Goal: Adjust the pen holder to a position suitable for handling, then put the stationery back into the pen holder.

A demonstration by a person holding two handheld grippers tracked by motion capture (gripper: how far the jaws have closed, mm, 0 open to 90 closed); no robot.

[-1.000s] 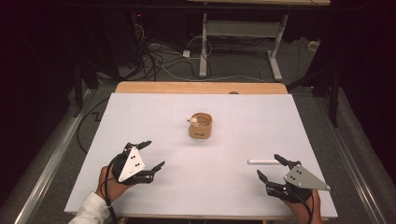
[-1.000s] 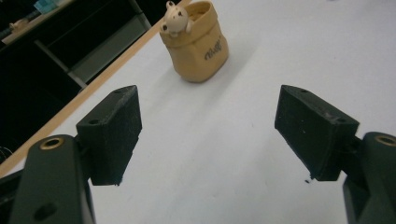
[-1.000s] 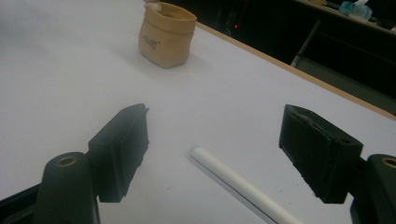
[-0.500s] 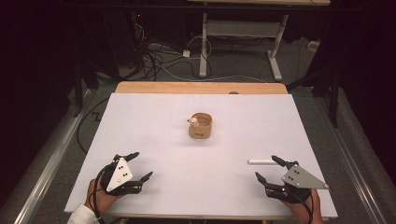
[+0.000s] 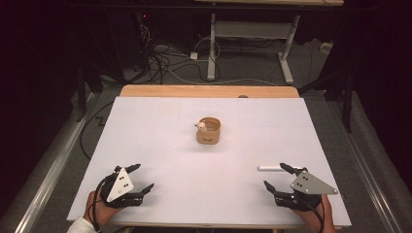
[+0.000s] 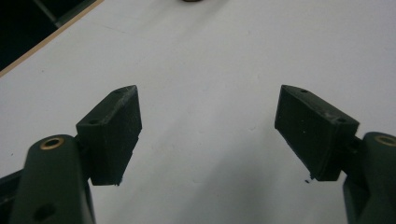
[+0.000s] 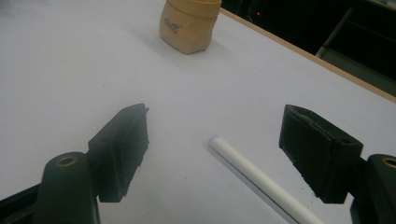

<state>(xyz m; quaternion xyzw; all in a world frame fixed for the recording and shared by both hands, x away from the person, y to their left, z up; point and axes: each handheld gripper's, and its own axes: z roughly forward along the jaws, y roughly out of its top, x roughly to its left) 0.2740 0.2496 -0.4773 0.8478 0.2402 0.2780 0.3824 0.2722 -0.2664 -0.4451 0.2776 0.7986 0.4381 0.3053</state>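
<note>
High view: the small pale object (image 5: pixel 199 125) at the rim of the tan cup (image 5: pixel 209 131) is too small to identify, and the dark mark on the cup's front cannot be read. The person's hands are cut off by the bottom edge, the right hand (image 5: pixel 316 217) mostly hidden under its tool (image 5: pixel 278 176). The near end of the white stick (image 5: pixel 270 168) lies beneath that tool's upper tip.

Right gripper view: the white stick (image 7: pixel 261 183) runs out of the bottom edge; the cup (image 7: pixel 189 24) is cut by the top edge, its printing blurred.

Left gripper view: the cup (image 6: pixel 190 1) shows as a dark sliver at the top edge.
</note>
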